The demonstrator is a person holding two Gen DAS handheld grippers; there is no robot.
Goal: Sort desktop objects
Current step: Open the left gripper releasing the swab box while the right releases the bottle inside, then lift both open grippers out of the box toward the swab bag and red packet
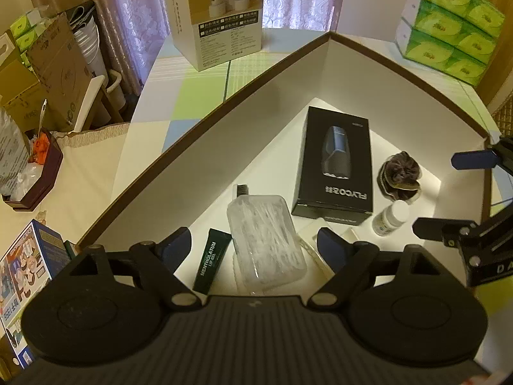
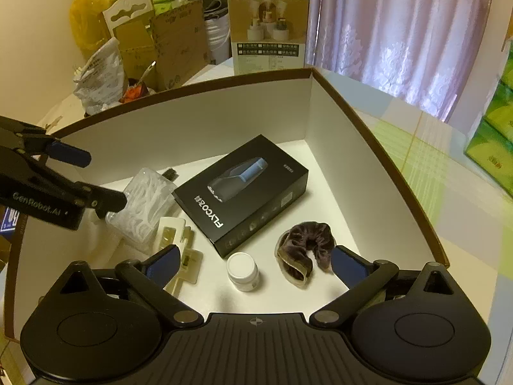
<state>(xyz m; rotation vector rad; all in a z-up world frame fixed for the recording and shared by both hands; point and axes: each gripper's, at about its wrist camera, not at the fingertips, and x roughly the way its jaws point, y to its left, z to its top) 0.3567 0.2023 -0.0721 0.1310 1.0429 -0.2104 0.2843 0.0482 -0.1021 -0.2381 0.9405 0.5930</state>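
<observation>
A big white box with a brown rim (image 1: pixel 224 102) holds the sorted items. Inside lie a black FLYCO carton (image 1: pixel 336 166), a clear case of floss picks (image 1: pixel 266 240), a green Mentholatum tube (image 1: pixel 211 263), a small white bottle (image 2: pixel 242 271), a dark velvet scrunchie (image 2: pixel 304 250), a cream plastic blister pack (image 2: pixel 179 250) and a small black brush (image 2: pixel 170 173). My left gripper (image 1: pixel 253 247) hangs open just above the floss case, holding nothing. My right gripper (image 2: pixel 256 258) is open over the bottle and scrunchie, also holding nothing. Each gripper shows in the other's view: the right gripper (image 1: pixel 455 192), the left gripper (image 2: pixel 93 176).
Stacked green tissue packs (image 1: pixel 449 32) stand at the back right and a printed product carton (image 1: pixel 218 16) behind the box. Cardboard boxes (image 1: pixel 57 64), a maroon tray with orange bits (image 1: pixel 35 166) and a colourful printed box (image 1: pixel 25 272) crowd the left.
</observation>
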